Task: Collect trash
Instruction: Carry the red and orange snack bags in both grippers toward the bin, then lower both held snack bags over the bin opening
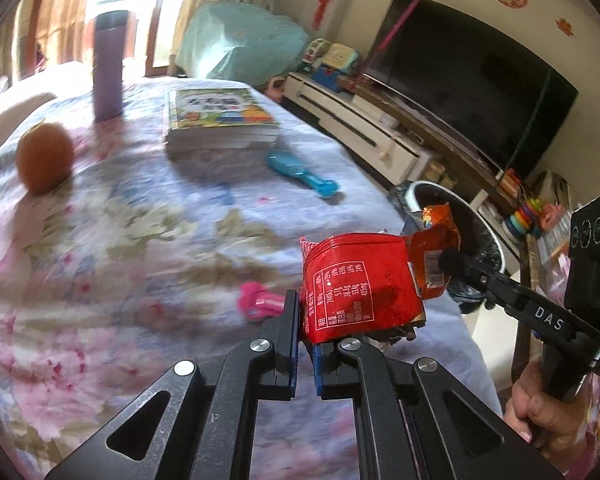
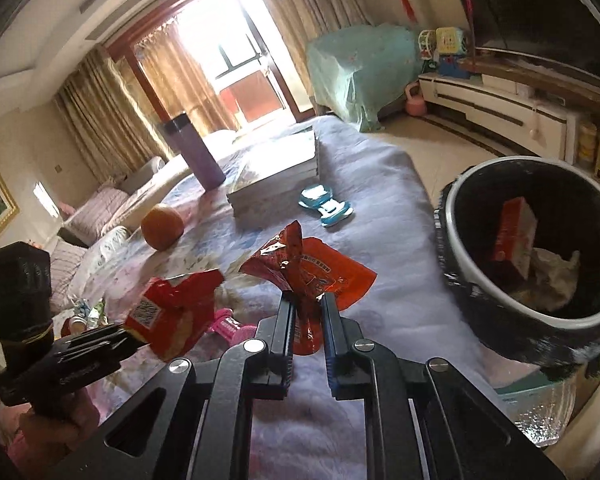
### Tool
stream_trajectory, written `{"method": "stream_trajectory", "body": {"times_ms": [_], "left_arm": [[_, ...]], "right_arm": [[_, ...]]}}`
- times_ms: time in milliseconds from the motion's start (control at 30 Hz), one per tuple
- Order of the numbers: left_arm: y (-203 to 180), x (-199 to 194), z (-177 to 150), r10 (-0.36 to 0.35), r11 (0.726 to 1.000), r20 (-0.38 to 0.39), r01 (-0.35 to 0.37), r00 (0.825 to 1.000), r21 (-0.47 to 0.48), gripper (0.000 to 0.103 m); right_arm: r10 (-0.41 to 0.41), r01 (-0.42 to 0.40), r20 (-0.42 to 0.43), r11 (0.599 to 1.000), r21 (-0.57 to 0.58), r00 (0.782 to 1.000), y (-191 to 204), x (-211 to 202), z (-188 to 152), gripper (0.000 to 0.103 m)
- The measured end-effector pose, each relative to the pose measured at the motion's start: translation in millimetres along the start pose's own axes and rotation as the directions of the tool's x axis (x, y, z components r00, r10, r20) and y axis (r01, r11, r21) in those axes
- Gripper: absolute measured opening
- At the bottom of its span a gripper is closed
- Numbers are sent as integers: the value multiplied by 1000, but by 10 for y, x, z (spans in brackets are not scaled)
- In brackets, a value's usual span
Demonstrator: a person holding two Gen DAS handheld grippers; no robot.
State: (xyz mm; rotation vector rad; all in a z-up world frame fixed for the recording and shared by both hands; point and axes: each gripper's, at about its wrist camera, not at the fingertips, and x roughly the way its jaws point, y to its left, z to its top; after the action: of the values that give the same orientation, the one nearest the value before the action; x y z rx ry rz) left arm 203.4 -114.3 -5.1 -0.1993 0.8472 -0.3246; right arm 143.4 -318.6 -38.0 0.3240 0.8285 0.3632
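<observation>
Over bed (image 1: 148, 216): both hand-held grippers clamp red wrappers.

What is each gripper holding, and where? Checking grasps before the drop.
Left gripper: red wrapper, by its lower edge. Right gripper: orange wrapper, by its crumpled middle.

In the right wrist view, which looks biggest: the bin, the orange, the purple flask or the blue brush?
1. Bin, though nearest the camera.
2. Purple flask.
3. Orange and blue brush: too alike to rank.
</observation>
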Motion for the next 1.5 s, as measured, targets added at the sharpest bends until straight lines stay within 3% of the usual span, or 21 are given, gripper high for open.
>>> {"method": "stream_trajectory", "body": {"times_ms": [533,1500], "left_arm": [[-596,294,100,-43,994,-28,45,999,97,4],[-1129,625,303,-84,978,-50,92,995,188,4]], "right_arm": [[-42,39,47,998,47,998,-318,-441,-45,12],[-145,130,120,983,128,982,-883,-852,65,12]]}}
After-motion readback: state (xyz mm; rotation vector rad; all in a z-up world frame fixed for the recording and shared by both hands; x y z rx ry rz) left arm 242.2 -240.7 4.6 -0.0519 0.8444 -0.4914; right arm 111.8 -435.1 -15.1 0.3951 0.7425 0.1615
